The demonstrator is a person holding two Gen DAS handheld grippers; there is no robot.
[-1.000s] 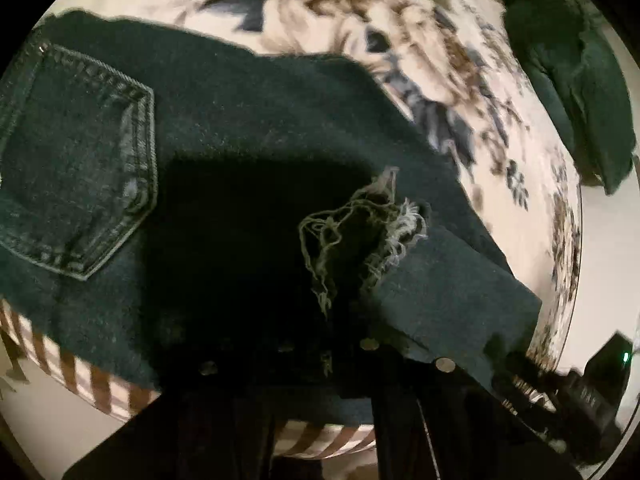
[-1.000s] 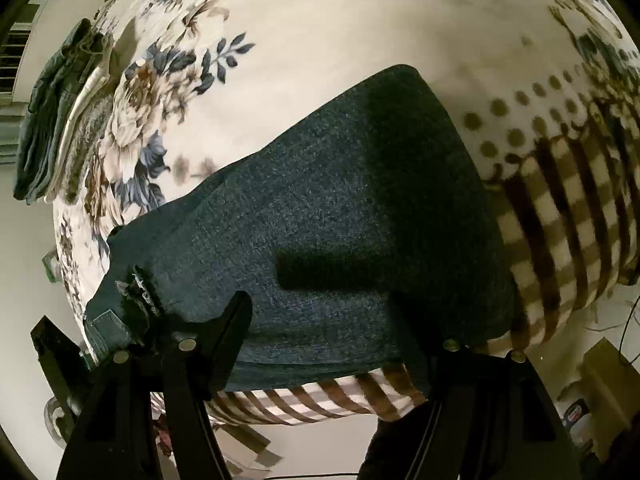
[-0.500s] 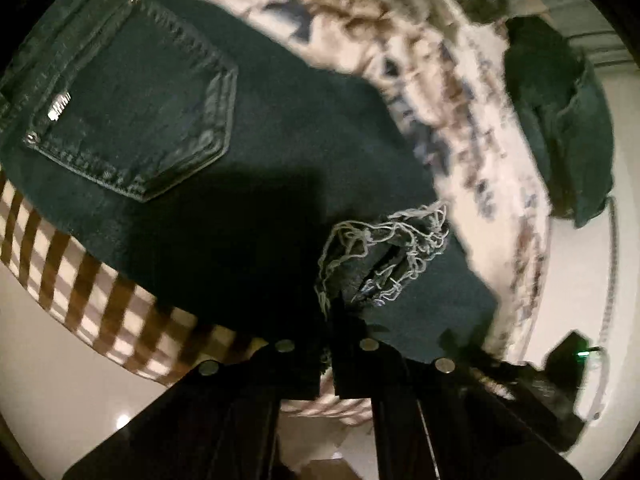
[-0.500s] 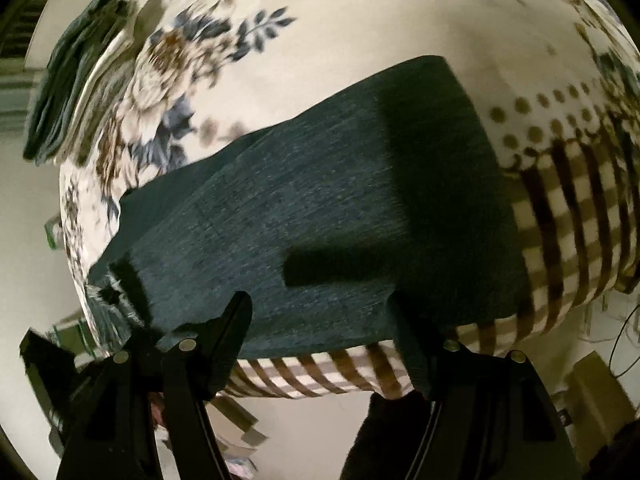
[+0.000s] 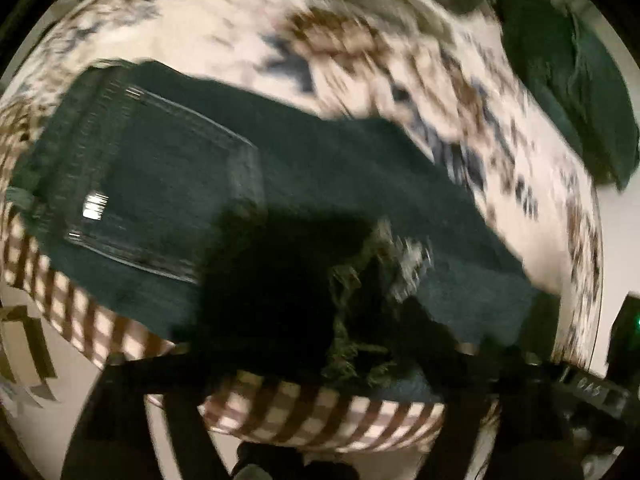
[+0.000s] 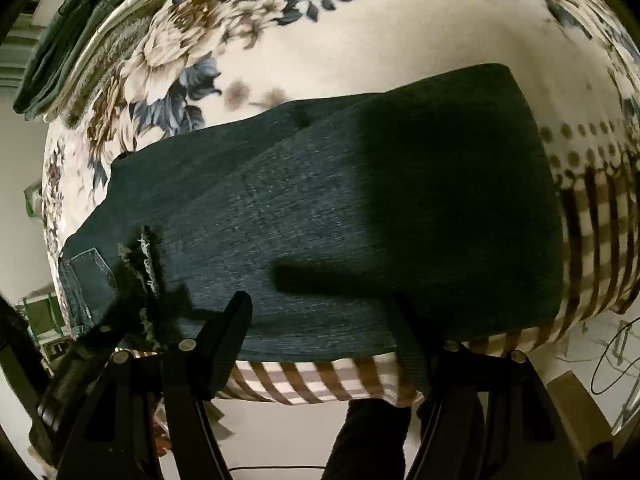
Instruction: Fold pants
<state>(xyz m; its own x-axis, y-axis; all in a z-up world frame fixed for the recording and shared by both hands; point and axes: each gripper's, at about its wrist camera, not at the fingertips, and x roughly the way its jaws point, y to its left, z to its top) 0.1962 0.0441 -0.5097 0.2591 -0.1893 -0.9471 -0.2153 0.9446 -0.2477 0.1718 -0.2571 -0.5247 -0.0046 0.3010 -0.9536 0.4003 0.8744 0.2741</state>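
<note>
Dark blue jeans (image 5: 328,176) lie folded on a floral bedspread (image 5: 224,36), near its front edge. In the blurred left wrist view a back pocket (image 5: 160,192) sits at left and a frayed hem (image 5: 384,280) lies just ahead of my left gripper (image 5: 320,364), whose fingers stand apart with nothing between them. In the right wrist view the folded jeans (image 6: 320,216) fill the middle, with the frayed hem (image 6: 148,256) at left. My right gripper (image 6: 324,328) is open, its fingers (image 6: 228,336) over the near edge of the denim.
A stack of folded dark clothes (image 5: 572,92) lies at the far right of the bed, also in the right wrist view (image 6: 68,36) at top left. The bedspread's brown checked border (image 6: 592,248) hangs over the bed edge. Floor, a cardboard box (image 6: 580,412) and cables lie below.
My left gripper was shut on the frayed hem and has now opened, leaving the hem lying on the jeans. The leg end lies folded over toward the pocket. My right gripper stayed open.
</note>
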